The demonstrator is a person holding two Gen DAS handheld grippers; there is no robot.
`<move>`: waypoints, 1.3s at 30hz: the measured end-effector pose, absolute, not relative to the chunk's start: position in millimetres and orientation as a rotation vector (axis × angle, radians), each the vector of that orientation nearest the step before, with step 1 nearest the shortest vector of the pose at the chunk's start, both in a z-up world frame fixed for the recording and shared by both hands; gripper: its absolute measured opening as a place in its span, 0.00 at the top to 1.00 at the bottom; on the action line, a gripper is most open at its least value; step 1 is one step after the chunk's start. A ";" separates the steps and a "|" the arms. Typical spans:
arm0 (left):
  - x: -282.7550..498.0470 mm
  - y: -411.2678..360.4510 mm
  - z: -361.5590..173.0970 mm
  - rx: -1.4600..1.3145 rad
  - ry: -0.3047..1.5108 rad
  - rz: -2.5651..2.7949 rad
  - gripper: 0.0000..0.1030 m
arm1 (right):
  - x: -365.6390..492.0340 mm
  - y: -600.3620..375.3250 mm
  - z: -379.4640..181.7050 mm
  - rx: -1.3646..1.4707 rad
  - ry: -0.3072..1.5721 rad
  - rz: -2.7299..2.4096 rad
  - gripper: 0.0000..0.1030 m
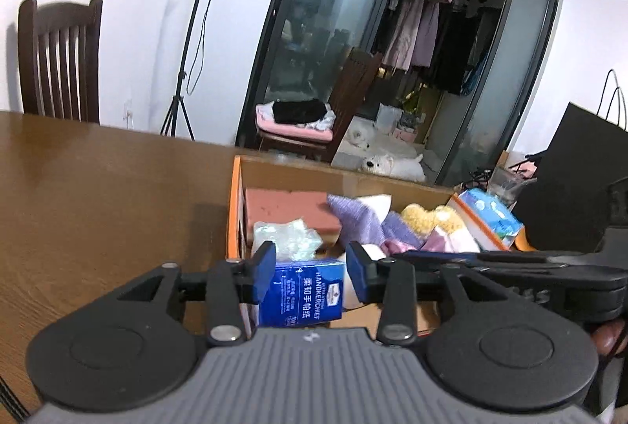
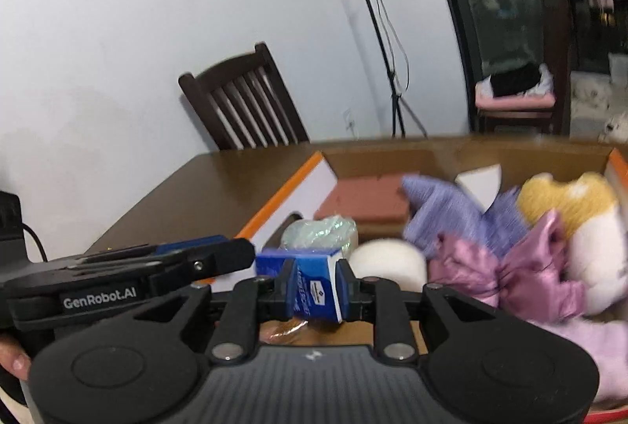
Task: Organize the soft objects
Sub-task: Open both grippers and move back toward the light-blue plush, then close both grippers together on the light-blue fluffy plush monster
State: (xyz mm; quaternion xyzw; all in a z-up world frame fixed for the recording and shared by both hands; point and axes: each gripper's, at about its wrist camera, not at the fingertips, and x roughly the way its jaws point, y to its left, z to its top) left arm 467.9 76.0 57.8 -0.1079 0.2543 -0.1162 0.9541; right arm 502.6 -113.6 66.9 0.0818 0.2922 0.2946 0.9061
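A blue handkerchief tissue pack [image 1: 302,290] hangs over the near end of an open cardboard box [image 1: 337,172] with orange edges. My right gripper [image 2: 314,280] is shut on the tissue pack [image 2: 312,288] by its narrow sides. My left gripper [image 1: 312,267] is open, its blue pads either side of the pack with a gap on the right. The box holds a pink sponge block [image 1: 290,208], a purple cloth [image 1: 353,216], a yellow plush [image 1: 428,216], a crinkly plastic bag [image 1: 286,235], a white ball [image 2: 386,259] and a pink satin bow [image 2: 522,263].
The box stands on a brown wooden table [image 1: 98,188]. A blue wet-wipes pack [image 1: 490,212] lies at the box's right edge. A black bag [image 1: 581,157] stands at the right. A dark wooden chair [image 1: 59,55] and a tripod [image 1: 184,70] are behind the table.
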 end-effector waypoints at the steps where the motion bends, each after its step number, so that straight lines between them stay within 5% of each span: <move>1: 462.7 75.3 64.3 -0.216 0.507 -0.236 0.61 | 495.9 -119.2 75.5 0.154 0.586 0.602 0.78; 14: 342.6 40.4 122.0 -0.114 0.387 -0.245 0.44 | 374.0 -209.3 149.0 0.056 0.423 0.484 0.60; 25: 190.8 -5.2 51.5 -0.085 0.372 -0.148 0.20 | 230.3 -246.6 81.0 0.010 0.376 0.455 0.43; 39: 129.0 -42.0 2.0 -0.098 0.481 -0.199 0.16 | 125.5 -289.9 4.0 0.160 0.449 0.410 0.35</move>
